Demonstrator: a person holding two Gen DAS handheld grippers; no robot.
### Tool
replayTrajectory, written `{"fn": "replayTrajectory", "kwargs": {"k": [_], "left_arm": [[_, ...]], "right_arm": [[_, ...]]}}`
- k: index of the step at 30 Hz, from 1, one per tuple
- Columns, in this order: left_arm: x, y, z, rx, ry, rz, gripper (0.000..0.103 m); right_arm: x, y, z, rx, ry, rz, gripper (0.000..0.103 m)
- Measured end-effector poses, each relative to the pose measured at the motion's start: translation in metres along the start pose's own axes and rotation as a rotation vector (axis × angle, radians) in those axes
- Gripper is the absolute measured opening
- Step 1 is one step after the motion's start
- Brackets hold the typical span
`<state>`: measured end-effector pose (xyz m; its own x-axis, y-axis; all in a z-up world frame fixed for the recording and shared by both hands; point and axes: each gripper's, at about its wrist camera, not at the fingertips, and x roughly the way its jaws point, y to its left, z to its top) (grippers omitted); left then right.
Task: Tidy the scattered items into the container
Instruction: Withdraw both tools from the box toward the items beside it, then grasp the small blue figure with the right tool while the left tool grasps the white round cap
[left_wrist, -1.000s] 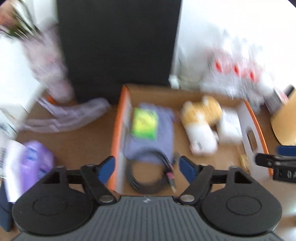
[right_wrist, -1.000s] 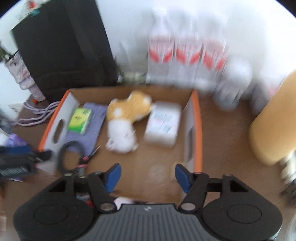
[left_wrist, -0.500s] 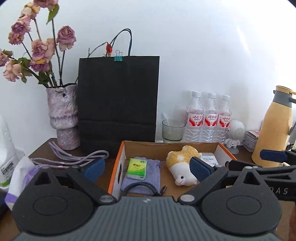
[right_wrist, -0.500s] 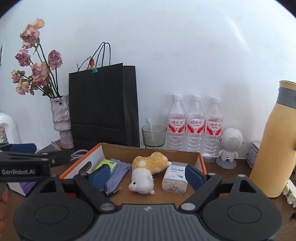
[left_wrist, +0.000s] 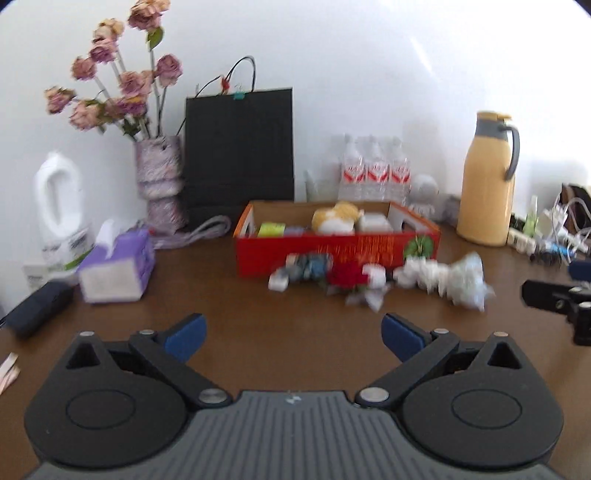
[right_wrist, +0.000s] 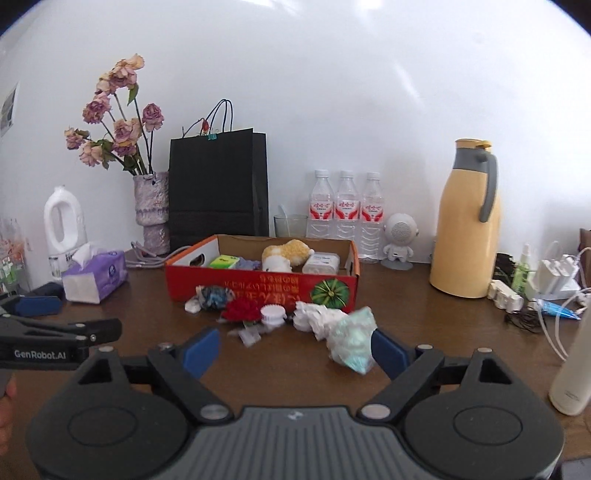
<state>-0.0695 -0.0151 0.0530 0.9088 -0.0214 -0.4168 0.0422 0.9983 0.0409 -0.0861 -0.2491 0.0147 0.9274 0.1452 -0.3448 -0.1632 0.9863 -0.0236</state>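
A red cardboard box stands mid-table, holding a plush toy, a green tissue pack and a white case. In front of it lie a blue-white wad, a red flower, a white cap, crumpled white paper and a pale green crumpled bag. My right gripper is open and empty; the bag lies just beyond its right finger. My left gripper is wide open and empty, well short of the box and litter.
Purple tissue box, white jug, flower vase and black paper bag stand left and behind. Water bottles, a yellow thermos, chargers with cables and a white bottle crowd the right.
Both grippers have drawn back from over the box to the near side of the table and tilted up. Their jaws stand wider. The litter in front of the box has come into view.
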Motion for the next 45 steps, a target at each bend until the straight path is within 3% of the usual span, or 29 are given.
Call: {"fn": "replayTrajectory", "kwargs": {"k": [3,7,12,16,18,22,28,29,31,33,37,39,42,45], "left_arm": [[-0.015,-0.007,-0.016,0.033,0.016,-0.015,0.103],[-0.009,0.0,0.002,0.035,-0.049,-0.017,0.103],[0.022,0.034,0.022,-0.024,-0.028,0.024,0.103],[0.052,0.056,0.025,-0.012,0.021,0.019,0.102],[0.063,0.066,0.027,-0.007,0.049,0.035,0.101],[0.064,0.082,0.027,-0.008,0.031,0.02,0.1],[0.089,0.096,0.032,0.013,0.06,0.028,0.1],[0.094,0.096,0.035,0.014,0.063,0.014,0.1],[0.105,0.096,0.045,0.011,0.062,-0.037,0.099],[0.123,0.093,0.055,0.017,0.068,-0.083,0.094],[0.18,0.077,0.072,0.074,0.114,-0.127,0.077],[0.211,0.067,0.076,0.105,0.151,-0.101,0.07],[0.242,0.06,0.076,0.093,0.2,-0.127,0.062],[0.261,0.053,0.073,0.073,0.252,-0.099,0.059]], "right_arm": [[-0.017,0.0,-0.019,-0.005,0.039,-0.024,0.089],[-0.003,0.006,-0.015,-0.001,0.064,0.008,0.088],[0.055,0.029,0.021,-0.081,0.047,0.113,0.086],[0.139,0.06,0.054,-0.215,0.055,0.258,0.082],[0.189,0.081,0.063,-0.329,0.094,0.311,0.069],[0.255,0.115,0.064,-0.572,0.132,0.313,0.064],[0.287,0.13,0.057,-0.646,0.224,0.395,0.023],[0.291,0.131,0.056,-0.639,0.254,0.401,0.009],[0.287,0.131,0.054,-0.633,0.242,0.416,0.007],[0.271,0.121,0.062,-0.598,0.171,0.401,0.006],[0.225,0.061,0.095,-0.305,0.072,0.404,0.006],[0.202,0.029,0.1,-0.148,0.066,0.402,0.006],[0.164,-0.006,0.087,0.019,0.077,0.371,0.007],[0.141,-0.018,0.065,0.094,0.13,0.314,0.007]]}}
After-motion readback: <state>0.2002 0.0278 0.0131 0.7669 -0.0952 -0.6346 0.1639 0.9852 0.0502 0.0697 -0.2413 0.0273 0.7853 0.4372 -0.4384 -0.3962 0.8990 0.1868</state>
